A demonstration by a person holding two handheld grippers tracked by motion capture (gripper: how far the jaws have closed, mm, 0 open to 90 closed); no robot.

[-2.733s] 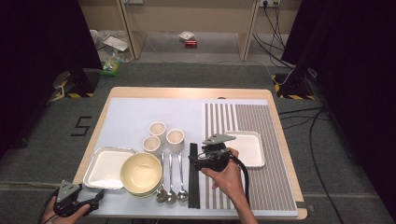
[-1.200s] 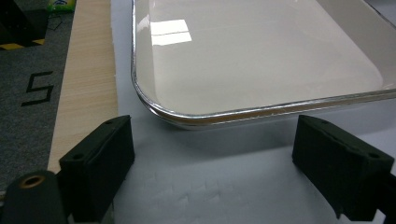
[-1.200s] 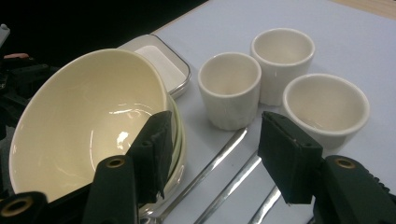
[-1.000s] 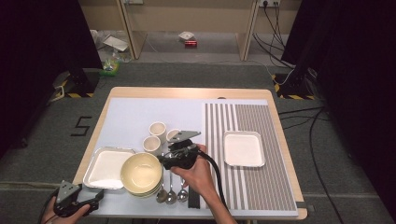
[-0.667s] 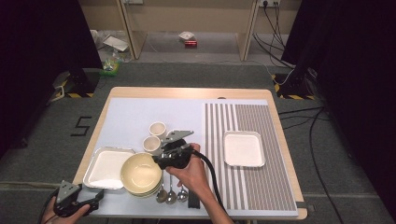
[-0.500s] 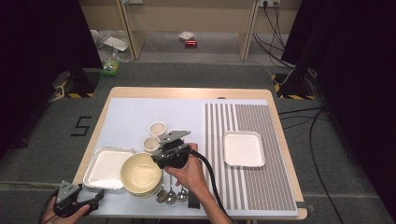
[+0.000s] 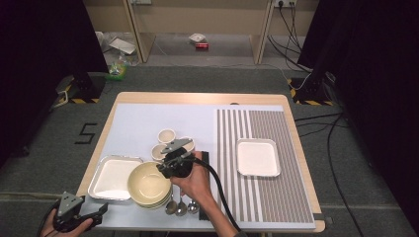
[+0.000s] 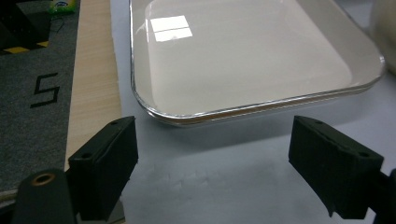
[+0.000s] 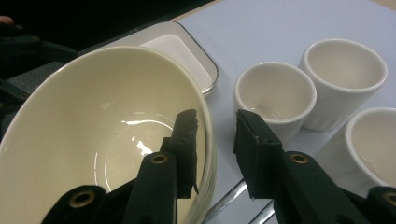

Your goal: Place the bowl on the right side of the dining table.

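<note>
bowl (image 9: 93,140) | right tongs (image 9: 215,135) closing astride its rim, narrow gap | left tongs (image 8: 212,154) wide, empty

Your right gripper (image 9: 215,135) shows matt black plastic jaws with a slightly grainy face, straddling the rim of a cream bowl (image 9: 93,135) whose glaze is glossy and smooth, catching bright glints. The three small cups (image 9: 275,93) beside it look like glazed ceramic too, softer in sheen. The spoons (image 7: 180,206) are polished metal. Under your left gripper (image 8: 215,154), also matt black plastic, the white tray (image 8: 243,51) is shiny and smooth with a bright metallic-looking rim. The table (image 7: 197,98) edge is pale, matt wood, covered by a smooth, matt light-blue mat (image 7: 143,123).
</note>
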